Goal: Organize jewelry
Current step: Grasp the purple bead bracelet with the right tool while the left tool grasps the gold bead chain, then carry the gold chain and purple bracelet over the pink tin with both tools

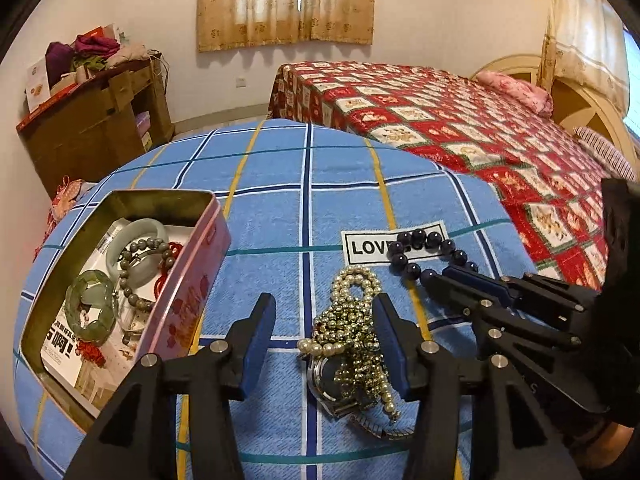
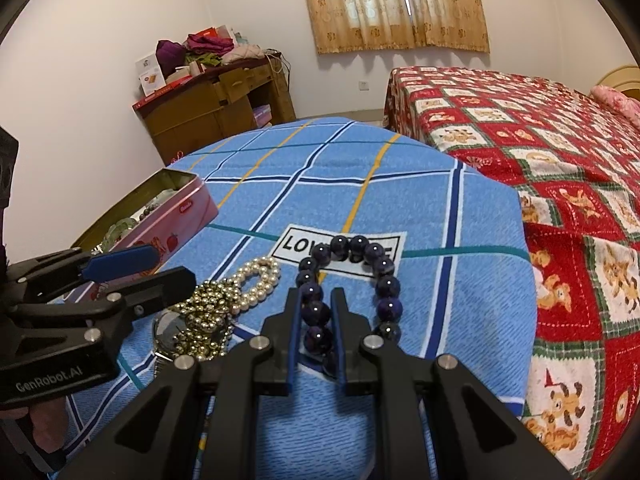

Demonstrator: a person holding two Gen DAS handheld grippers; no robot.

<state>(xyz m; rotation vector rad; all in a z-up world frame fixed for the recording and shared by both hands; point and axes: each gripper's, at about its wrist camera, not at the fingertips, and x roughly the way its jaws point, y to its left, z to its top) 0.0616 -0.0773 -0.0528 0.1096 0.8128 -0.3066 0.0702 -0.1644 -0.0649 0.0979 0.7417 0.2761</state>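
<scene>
Two grippers: both over a blue plaid cloth [image 1: 280, 208] on a raised surface
Left gripper [image 1: 324, 336]: fingers spread, hovering around a heap of pearl and gold bead strands [image 1: 352, 320] lying on a wristwatch [image 1: 340, 384], touching neither
Right gripper [image 2: 316, 328]: fingers pinching the near side of a dark bead bracelet [image 2: 352, 280], which lies on the cloth across a white patch [image 2: 340, 254]
Left view only: inside of the open pink tin [image 1: 188, 300], holding green bangles [image 1: 92, 308], a grey bead bracelet [image 1: 140, 272] and red pieces on printed paper
Right view only: tin seen side-on; "GenRobot.AI" on the left gripper's body
Writing: patch reads "LOV…", the rest hidden by beads
Background: red patchwork bed [image 2: 540, 152], wooden cabinet [image 2: 216, 112], curtains
</scene>
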